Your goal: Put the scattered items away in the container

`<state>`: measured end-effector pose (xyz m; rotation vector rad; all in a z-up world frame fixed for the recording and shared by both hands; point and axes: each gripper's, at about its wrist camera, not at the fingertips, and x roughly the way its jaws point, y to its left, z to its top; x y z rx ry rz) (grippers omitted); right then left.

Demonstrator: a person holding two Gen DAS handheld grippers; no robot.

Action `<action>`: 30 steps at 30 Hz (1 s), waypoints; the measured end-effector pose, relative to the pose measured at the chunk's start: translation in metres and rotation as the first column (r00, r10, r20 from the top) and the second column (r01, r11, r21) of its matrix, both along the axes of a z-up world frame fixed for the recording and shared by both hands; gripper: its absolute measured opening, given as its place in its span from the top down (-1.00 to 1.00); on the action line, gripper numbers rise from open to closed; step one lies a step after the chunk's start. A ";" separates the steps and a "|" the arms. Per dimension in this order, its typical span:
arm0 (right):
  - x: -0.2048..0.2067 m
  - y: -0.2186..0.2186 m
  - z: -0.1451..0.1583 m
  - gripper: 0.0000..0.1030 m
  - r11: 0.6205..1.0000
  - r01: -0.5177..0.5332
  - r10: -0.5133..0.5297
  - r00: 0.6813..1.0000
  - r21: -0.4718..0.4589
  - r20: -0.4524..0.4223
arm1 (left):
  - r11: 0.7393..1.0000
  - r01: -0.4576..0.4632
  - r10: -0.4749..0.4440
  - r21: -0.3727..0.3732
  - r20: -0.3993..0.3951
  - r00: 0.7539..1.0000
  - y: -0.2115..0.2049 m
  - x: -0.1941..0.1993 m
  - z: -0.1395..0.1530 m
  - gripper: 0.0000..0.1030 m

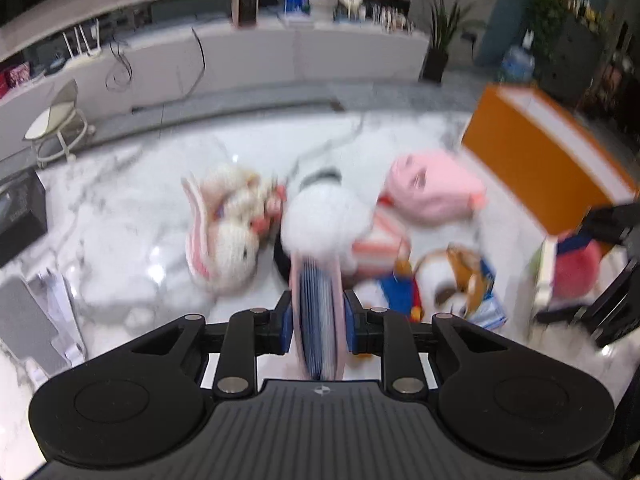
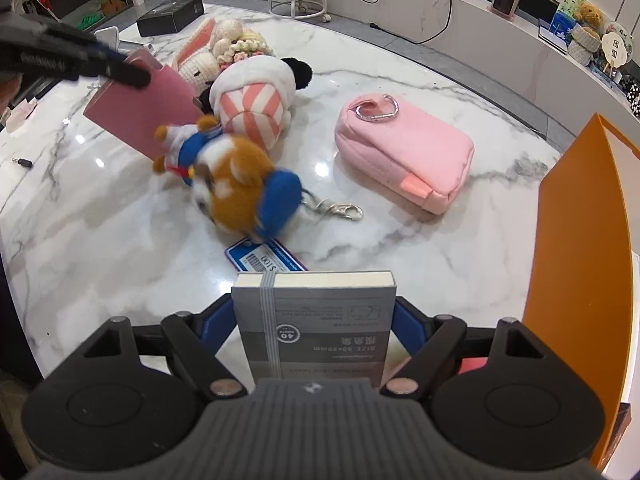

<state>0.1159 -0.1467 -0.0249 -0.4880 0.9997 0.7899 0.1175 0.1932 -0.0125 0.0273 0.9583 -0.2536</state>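
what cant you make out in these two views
- Orange box inside: both views show only its outer wall; right view cuts it at the edge.
- Pink notebook cover: edge-on in the left gripper, blurred.
- Toys in left view: motion blur.
- Blue tag: partly under the fox plush.
- Notepad underside: hidden in the right gripper.

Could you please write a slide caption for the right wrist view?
Right gripper holds a notepad above the marble table, beside the orange box.
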 end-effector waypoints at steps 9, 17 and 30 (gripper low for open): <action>0.000 0.003 -0.001 -0.61 1.000 0.006 -0.006 1.000 -0.005 0.004 | 1.000 -0.006 0.009 0.027 -0.109 0.994 0.008 0.003 -0.037 0.46; 0.000 0.003 -0.002 -0.61 1.000 0.007 -0.007 1.000 -0.004 0.003 | 1.000 -0.006 0.008 0.019 -0.113 0.994 0.008 0.004 -0.034 0.52; -0.002 0.003 -0.001 -0.62 1.000 0.001 -0.001 1.000 -0.004 0.005 | 0.999 -0.032 0.032 0.000 -0.082 0.996 0.018 0.001 -0.019 0.59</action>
